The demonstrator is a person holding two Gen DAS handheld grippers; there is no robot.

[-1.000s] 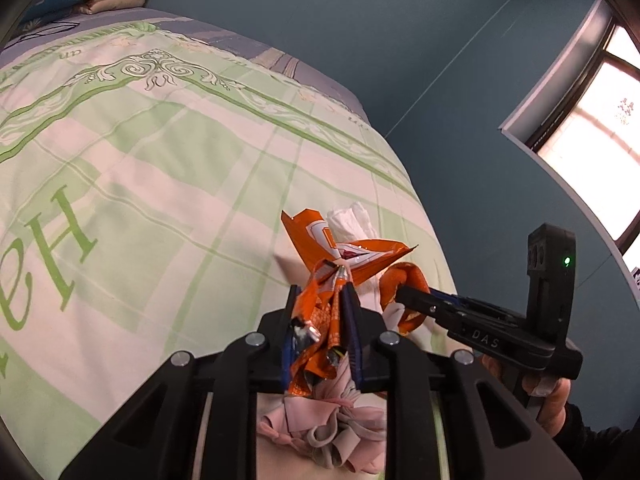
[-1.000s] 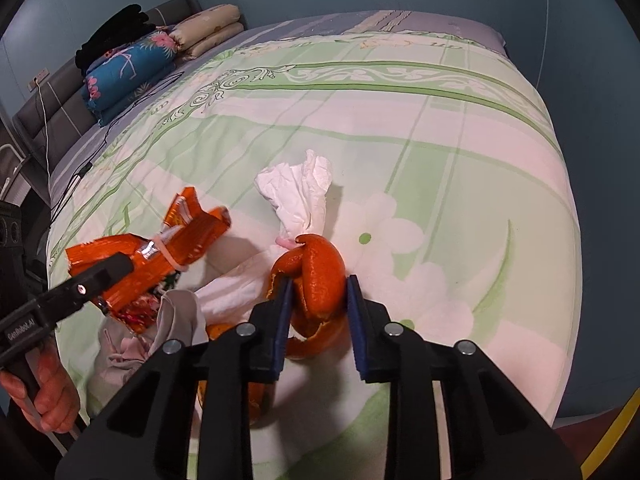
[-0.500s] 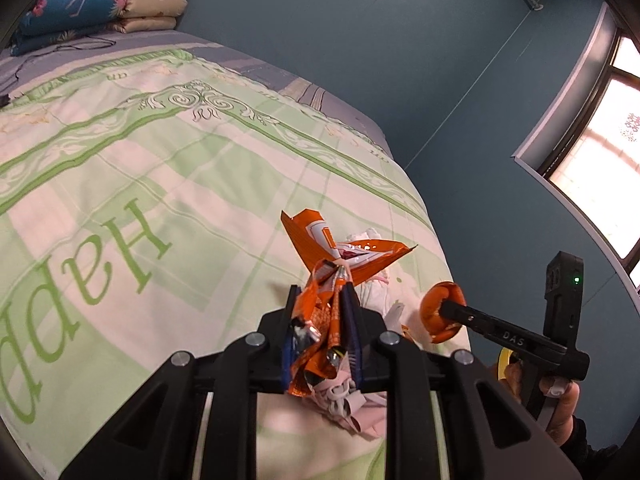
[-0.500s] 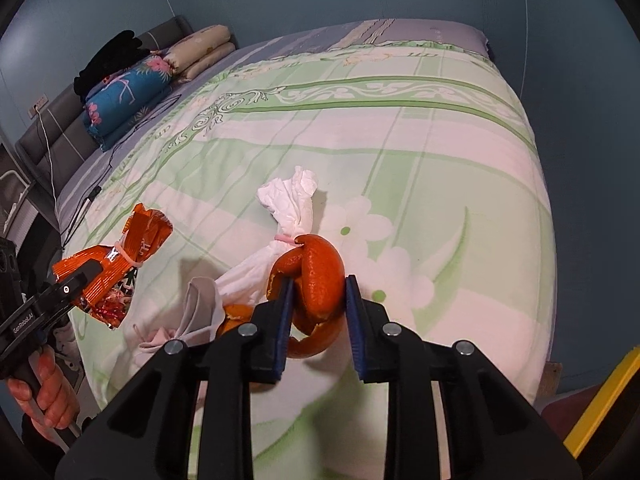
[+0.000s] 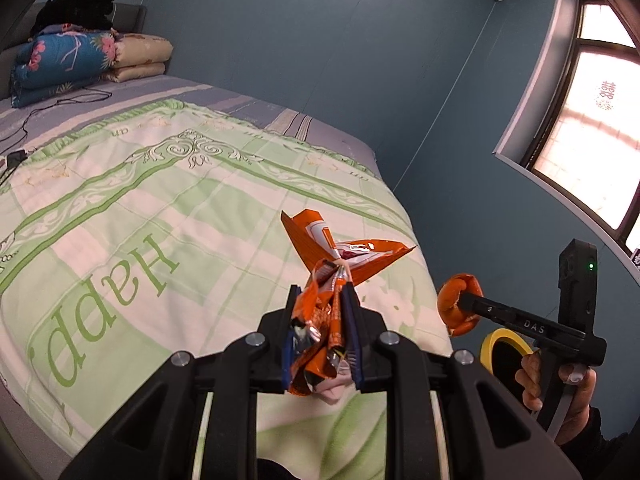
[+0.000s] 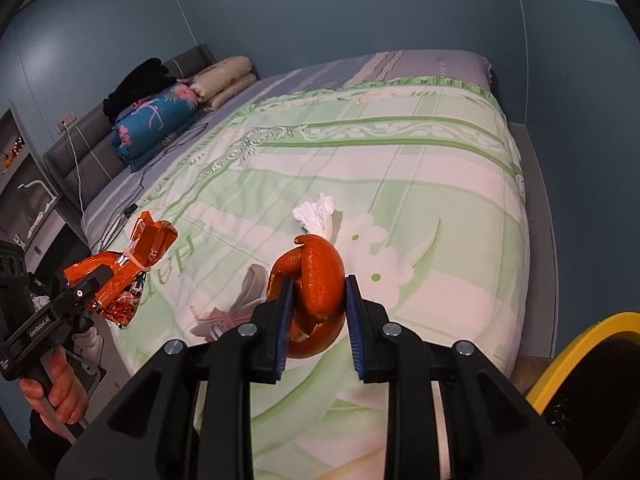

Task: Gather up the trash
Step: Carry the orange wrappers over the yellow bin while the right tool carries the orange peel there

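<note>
A: Looked along the left gripper (image 5: pixel 322 330) first. Clenched on a crumpled orange snack wrapper (image 5: pixel 340 258), blue pads pressed in from both sides, the wrapper's flared top sticking out beyond the tips. Held up off the green-and-white bedspread (image 5: pixel 160 216), not touching it.

B: Saw the same wrapper from the right wrist view (image 6: pixel 124 268), far left, pinched in the other tool with a hand (image 6: pixel 56 394) wrapped round the grip below. Tied near the middle with a pale band.

A: And the right gripper (image 6: pixel 316 316)?

B: Clamped on a curl of orange peel (image 6: pixel 316 280), pads tight against either side, peel raised clear of the bed. From the left wrist view, seen at right, beside the bed's edge, with the peel (image 5: pixel 456 306) at its tip.

A: Left on the bedspread?

B: A crumpled white tissue (image 6: pixel 316 216) lying just beyond the peel, and a pinkish-grey scrap of cloth or paper (image 6: pixel 232 312) near the bed's near edge, between the two tools. Could not tell which material.

A: Spotted a yellow-rimmed black bin (image 6: pixel 580 368) at lower right, beside the bed, near the right gripper. Also glimpsed in the left view (image 5: pixel 504 350), behind the right hand (image 5: pixel 560 400).

B: Folded quilts (image 6: pixel 160 120) stacked at the headboard end, well apart from everything.
</note>
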